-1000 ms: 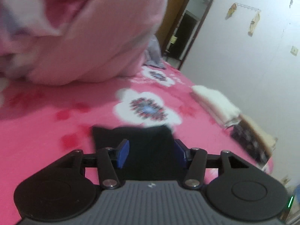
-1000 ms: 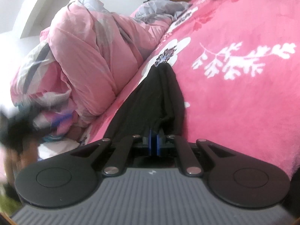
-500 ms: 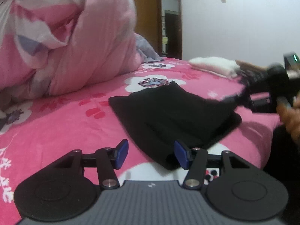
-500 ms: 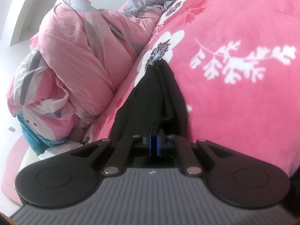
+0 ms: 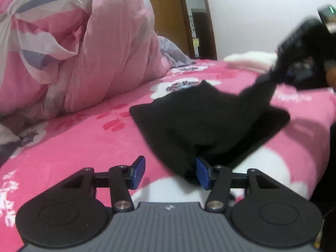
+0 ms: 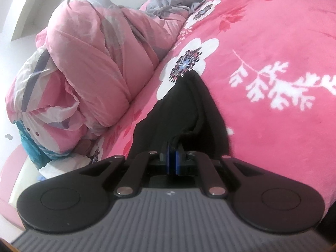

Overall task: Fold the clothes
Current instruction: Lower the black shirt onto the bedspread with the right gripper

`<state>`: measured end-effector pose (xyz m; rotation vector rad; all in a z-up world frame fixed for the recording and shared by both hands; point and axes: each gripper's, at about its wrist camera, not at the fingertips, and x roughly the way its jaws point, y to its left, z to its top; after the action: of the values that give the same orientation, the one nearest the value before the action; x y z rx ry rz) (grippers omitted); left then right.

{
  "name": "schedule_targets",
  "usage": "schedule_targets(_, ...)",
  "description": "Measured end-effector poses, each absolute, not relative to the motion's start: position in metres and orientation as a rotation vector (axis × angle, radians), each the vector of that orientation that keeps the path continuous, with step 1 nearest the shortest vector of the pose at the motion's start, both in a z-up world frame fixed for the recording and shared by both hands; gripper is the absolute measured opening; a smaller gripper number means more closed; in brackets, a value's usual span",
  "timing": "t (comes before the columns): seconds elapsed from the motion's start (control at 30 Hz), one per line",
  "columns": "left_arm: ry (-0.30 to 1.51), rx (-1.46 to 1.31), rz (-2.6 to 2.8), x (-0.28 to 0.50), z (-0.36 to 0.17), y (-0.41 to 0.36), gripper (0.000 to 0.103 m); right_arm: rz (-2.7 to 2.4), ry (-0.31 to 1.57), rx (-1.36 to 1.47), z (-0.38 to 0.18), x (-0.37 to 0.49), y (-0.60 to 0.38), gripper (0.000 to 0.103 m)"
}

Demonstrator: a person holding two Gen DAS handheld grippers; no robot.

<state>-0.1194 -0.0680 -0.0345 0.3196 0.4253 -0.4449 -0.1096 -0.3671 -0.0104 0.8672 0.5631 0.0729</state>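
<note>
White walls (image 5: 241, 21); brown wooden door (image 5: 166, 14); bed, pink floral cover (image 6: 283, 52); bunched pink quilt (image 5: 84, 52).

The bed (image 5: 69, 147) is covered by a bright pink sheet printed with white flowers and white sprigs. A black garment (image 5: 205, 124) lies spread on it, one corner lifted off the sheet. A bunched pink quilt (image 5: 100, 48) with white and grey patches is heaped along the far side. Farther back, a pale folded pile (image 5: 250, 61) lies near the bed's edge, with grey bedding (image 5: 172, 52) beside the quilt.
</note>
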Motion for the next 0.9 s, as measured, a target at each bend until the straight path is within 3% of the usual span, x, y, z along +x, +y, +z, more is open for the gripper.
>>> schedule_targets(0.57,0.422,0.32,-0.515,-0.135,-0.036,-0.082,0.053,0.116,0.554,0.886,0.003,-0.096,-0.369,0.004)
schedule_targets(0.9,0.385,0.342,-0.503,-0.126,-0.025,-0.126,0.064,0.148,0.542,0.875,0.017,-0.081,-0.365,0.004)
